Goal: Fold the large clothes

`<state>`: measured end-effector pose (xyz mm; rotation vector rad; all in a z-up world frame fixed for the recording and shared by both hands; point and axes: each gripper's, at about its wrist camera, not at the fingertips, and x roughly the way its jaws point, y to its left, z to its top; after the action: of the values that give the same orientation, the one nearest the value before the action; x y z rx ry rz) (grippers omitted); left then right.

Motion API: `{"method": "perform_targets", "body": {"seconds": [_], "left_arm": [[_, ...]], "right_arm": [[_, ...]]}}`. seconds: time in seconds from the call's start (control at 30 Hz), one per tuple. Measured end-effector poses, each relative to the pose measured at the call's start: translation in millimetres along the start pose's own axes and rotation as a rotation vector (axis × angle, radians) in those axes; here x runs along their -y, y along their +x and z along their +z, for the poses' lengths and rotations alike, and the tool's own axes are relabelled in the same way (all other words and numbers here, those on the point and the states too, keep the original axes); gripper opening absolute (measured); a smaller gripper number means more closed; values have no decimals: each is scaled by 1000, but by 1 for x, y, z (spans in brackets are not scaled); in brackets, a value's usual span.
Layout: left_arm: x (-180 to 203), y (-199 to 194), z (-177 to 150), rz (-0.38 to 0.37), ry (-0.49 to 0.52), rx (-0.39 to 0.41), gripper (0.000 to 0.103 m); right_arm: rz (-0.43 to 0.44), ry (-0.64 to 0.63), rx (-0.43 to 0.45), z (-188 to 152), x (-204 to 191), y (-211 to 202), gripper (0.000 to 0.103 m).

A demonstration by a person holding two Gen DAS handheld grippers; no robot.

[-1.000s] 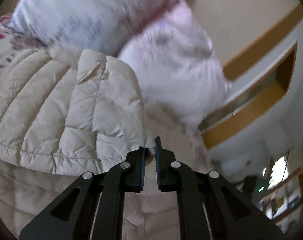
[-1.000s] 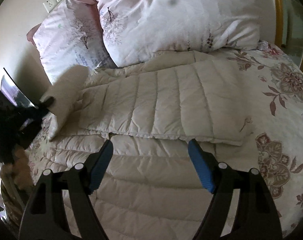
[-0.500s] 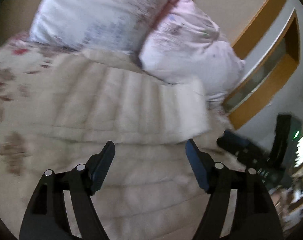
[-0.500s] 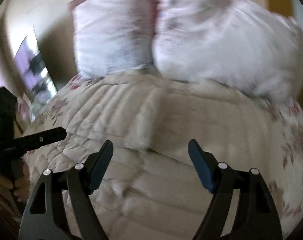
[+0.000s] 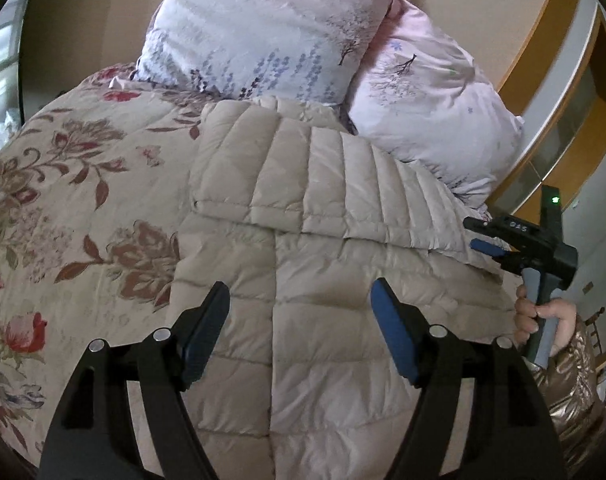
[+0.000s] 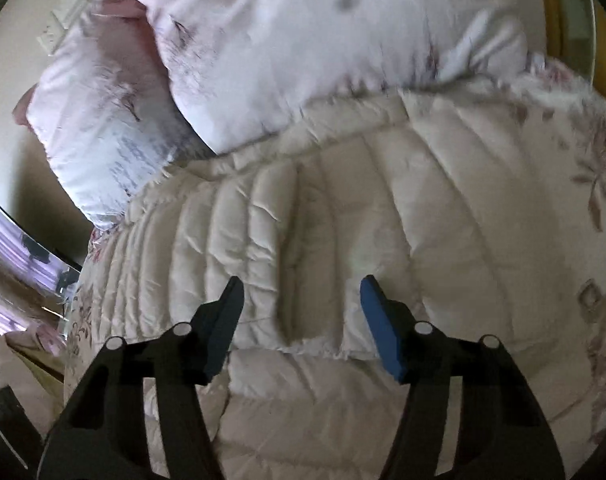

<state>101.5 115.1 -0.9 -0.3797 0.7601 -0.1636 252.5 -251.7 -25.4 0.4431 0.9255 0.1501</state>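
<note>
We are looking across the bed's floral quilt (image 5: 63, 208), at the left of the scene, to the beige down jacket (image 5: 323, 320) that is lying spread over it, its far end reaching the two pillows (image 5: 263, 28) at the headboard. A quilted panel, probably a sleeve (image 5: 315, 176), is lying folded across the jacket's far half, running left to right. The centre seam is running from near to far, so we are judging the jacket's long axis to run from us toward the pillows; which end is the collar we cannot tell.

We are holding the left gripper (image 5: 299, 328) over the near middle of the jacket, its fingers standing apart with nothing between them. At the right, our right gripper (image 6: 301, 320) is hovering over the folded panel's edge, its fingers closing but not yet pressing cloth. That view is blurred, so contact is hard to rule out.

We are expecting the jacket to handle light, soft and puffy, with a slick shell that springs back and slides. We are judging the stitched hem or a side seam to be the best hold, since pinching a puffed baffle is likely to slip.
</note>
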Motion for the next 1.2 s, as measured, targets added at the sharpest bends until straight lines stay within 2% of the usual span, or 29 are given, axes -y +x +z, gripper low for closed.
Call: {"method": "perform_targets", "body": {"seconds": [0.17,0.23,0.33,0.47,0.53,0.6,0.67,0.73,0.8,0.87,0.97,1.2], "left_arm": [[-8,-7,-2,0,-15,13,73],[-12,-9,-3,7,-24,16,73],[-19,-13,-5,26,-39,18,73],[-32,-19,-8,53,-51,14,73],[-39,-21,-10,64,-54,10,73],[-43,-22,-11,73,-55,2,73],[-47,-23,-13,76,-57,-10,73],[-49,-24,-17,76,-51,-22,73],[-52,-26,-20,75,-50,-33,73],[-57,-28,-24,64,-56,-45,73],[-64,-30,-30,49,-70,-58,73],[-75,-40,-49,-28,-110,-90,73]], "right_arm": [[60,-18,-46,-2,-8,18,37],[83,-36,-54,-4,-13,21,10],[83,-73,-28,-8,-19,15,4],[44,-49,48,-10,-10,-5,4],[10,-45,38,-9,-4,-2,4],[-18,-35,-17,-12,2,10,8],[-7,-19,-46,-14,7,13,16],[8,-18,-33,-16,9,1,41],[17,-32,-5,-18,13,-16,57],[27,-45,16,-23,19,-37,64],[47,-32,16,-36,44,-70,72],[11,91,-42,-81,127,-129,73]]}}
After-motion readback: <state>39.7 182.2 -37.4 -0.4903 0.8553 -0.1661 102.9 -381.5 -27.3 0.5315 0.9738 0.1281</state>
